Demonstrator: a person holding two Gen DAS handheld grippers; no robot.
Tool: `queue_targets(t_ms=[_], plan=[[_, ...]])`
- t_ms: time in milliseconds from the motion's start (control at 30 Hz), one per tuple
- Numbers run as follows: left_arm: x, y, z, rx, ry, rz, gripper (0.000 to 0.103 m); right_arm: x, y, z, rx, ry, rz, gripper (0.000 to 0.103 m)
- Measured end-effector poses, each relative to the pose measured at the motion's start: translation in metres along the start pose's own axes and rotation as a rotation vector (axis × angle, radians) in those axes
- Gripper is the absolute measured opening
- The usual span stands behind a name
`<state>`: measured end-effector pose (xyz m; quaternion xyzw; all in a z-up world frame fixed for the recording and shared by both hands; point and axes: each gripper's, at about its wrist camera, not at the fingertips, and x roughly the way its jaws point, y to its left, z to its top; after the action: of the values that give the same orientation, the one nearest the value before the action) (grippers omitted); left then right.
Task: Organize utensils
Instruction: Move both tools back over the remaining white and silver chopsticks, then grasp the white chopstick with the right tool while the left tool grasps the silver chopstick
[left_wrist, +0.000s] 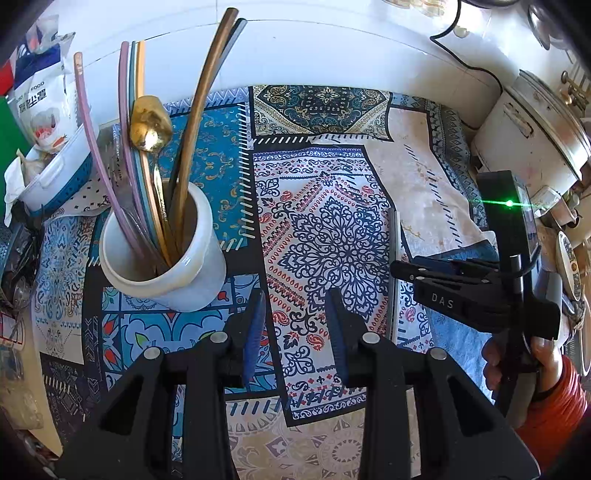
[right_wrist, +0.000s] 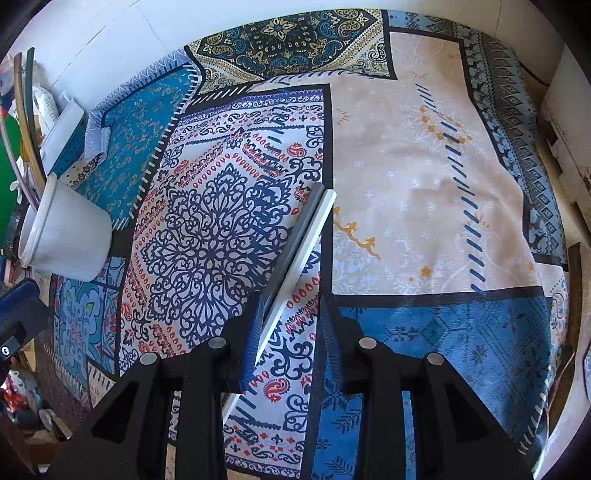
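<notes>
A white ceramic holder (left_wrist: 166, 254) stands on the patterned cloth at the left, holding several coloured chopsticks (left_wrist: 129, 147) and a gold spoon (left_wrist: 149, 123). It also shows in the right wrist view (right_wrist: 66, 236). My left gripper (left_wrist: 295, 317) is open and empty, just right of the holder. A pair of chopsticks, one grey and one white (right_wrist: 299, 254), lies on the cloth. My right gripper (right_wrist: 291, 325) is open over their near part, its left finger beside them. In the left wrist view these chopsticks (left_wrist: 394, 266) lie by the right gripper (left_wrist: 424, 273).
A white and blue basket (left_wrist: 55, 177) with packets sits at the far left. A white pot with a lid (left_wrist: 528, 129) stands at the right, with bowls (left_wrist: 569, 266) beside it. A black cable (left_wrist: 465, 62) runs along the white counter behind the cloth.
</notes>
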<state>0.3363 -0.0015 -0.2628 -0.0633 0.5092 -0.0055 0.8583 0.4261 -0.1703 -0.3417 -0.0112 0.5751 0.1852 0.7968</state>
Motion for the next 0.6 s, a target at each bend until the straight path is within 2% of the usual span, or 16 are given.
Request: queue_targets(t_ms=[100,133,167,200,400,500,600], plan=[[-0.002,0.002,0.001,-0.011,-0.007,-0.001,0.032,0.001,0.003,0.001,-0.015,-0.016,-0.023,0.028],[-0.003,0.002,0.001,-0.012,-0.009,-0.002,0.032,0.001,0.005,0.001,-0.025,-0.019,-0.036,0.025],[-0.003,0.002,0.002,-0.010,-0.010,-0.002,0.032,0.002,0.007,0.001,-0.035,-0.019,-0.057,0.019],[-0.004,0.002,0.002,-0.007,-0.012,0.000,0.032,0.002,0.007,0.001,-0.040,-0.018,-0.060,0.018],[-0.003,-0.003,0.003,0.016,-0.012,0.003,0.032,-0.003,-0.004,-0.002,-0.012,0.011,-0.038,0.015],[0.000,-0.004,0.003,0.024,-0.004,0.004,0.032,-0.008,-0.010,-0.006,-0.002,0.041,0.003,0.015],[0.003,-0.005,0.003,0.024,0.005,0.005,0.032,-0.015,-0.014,-0.009,0.010,0.027,0.006,0.015]])
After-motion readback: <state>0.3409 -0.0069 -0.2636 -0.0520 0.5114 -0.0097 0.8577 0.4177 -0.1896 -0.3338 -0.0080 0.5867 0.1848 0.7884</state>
